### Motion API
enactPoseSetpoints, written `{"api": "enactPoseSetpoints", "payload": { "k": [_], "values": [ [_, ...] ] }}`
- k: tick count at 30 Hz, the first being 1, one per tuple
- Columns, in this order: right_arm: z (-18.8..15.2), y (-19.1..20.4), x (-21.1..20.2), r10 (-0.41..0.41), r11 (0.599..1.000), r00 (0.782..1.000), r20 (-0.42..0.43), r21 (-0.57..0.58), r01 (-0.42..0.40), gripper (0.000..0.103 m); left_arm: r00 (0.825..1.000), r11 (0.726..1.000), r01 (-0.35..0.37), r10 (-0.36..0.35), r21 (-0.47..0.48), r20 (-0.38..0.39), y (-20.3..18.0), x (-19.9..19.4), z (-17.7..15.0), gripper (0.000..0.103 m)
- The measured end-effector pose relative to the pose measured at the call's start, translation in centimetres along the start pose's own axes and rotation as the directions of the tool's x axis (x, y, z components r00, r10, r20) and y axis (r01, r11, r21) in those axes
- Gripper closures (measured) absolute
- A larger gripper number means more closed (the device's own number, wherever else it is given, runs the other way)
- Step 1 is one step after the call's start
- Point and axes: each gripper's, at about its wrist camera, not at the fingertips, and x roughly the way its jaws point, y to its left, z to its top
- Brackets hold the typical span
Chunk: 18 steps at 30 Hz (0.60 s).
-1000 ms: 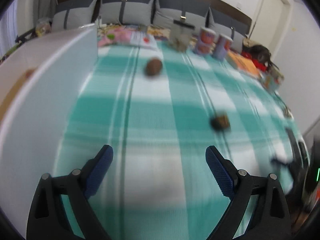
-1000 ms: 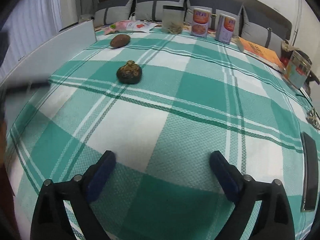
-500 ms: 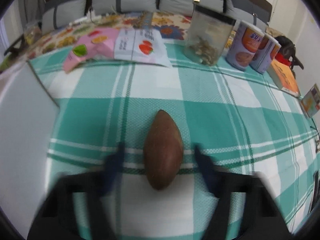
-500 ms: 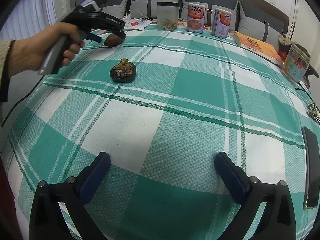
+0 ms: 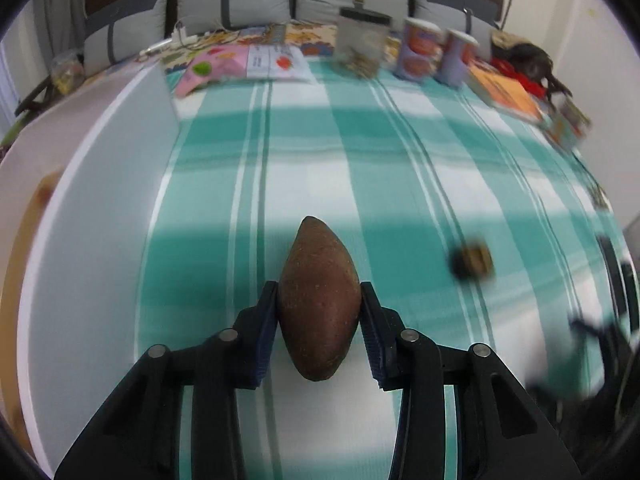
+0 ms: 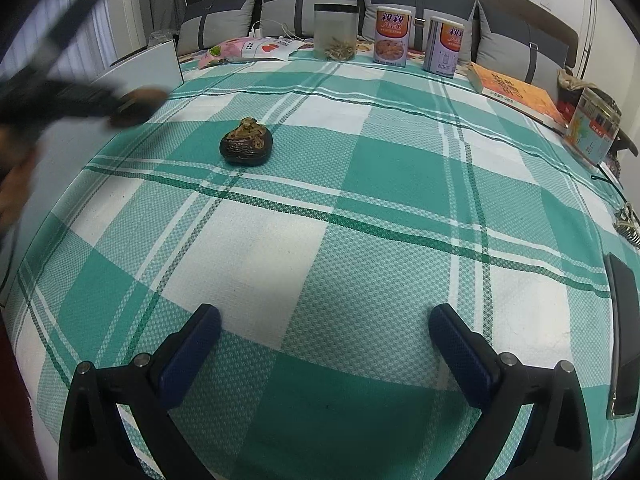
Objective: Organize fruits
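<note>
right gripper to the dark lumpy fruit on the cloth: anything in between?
Nothing visible. The right gripper is open and empty, and only bare checked cloth lies between it and the dark lumpy fruit. The left gripper, shut on the brown pointed fruit, is off to the left, out of that line.

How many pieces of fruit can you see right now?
2. A smooth brown oval fruit is clamped in the left tool; a dark wrinkled round fruit sits on the green checked cloth. The white box may hide more.
</note>
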Motion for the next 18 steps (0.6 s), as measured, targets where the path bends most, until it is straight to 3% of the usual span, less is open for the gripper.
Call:
{"api": "enactPoseSetpoints", "payload": {
  "k": [6, 8, 10, 15, 18],
  "values": [
    [0.0, 0.0, 0.0, 0.0, 1.0, 1.0, 0.0, -0.001, 0.0, 0.0, 0.999, 0.999, 0.001, -0.002, -0.042, -0.035, -0.7, -1.0, -7.3, 0.062],
    [0.0, -0.1, 0.0, 0.002, 1.0, 1.0, 0.0, 0.0, -0.002, 0.0, 1.0, 0.996, -0.004, 0.004, -0.086, -0.006, -0.5, -1.2, -8.4, 0.056],
    [0.0, -0.1, -0.1, 0.003, 1.0, 1.0, 0.003, 0.002, -0.003, 0.0, 1.0, 0.993, -0.025, 0.025, -0.116, -0.002, -0.4, -1.6, -9.0, 0.013],
    [-1.3, 0.1, -1.5, -0.005, 0.999, 1.0, 0.019, 0.052, 0.004, 0.0, 0.999, 0.99, -0.048, 0.047, -0.13, -0.014, 0.0, -1.6, -10.2, 0.013],
    [-2.0, 1.2, -2.1, -0.017, 0.999, 1.0, 0.006, 0.047, 0.016, 0.0, 0.997, 0.994, -0.074, 0.075, -0.083, 0.013, -0.3, -1.6, -10.9, 0.013]
  ]
}}
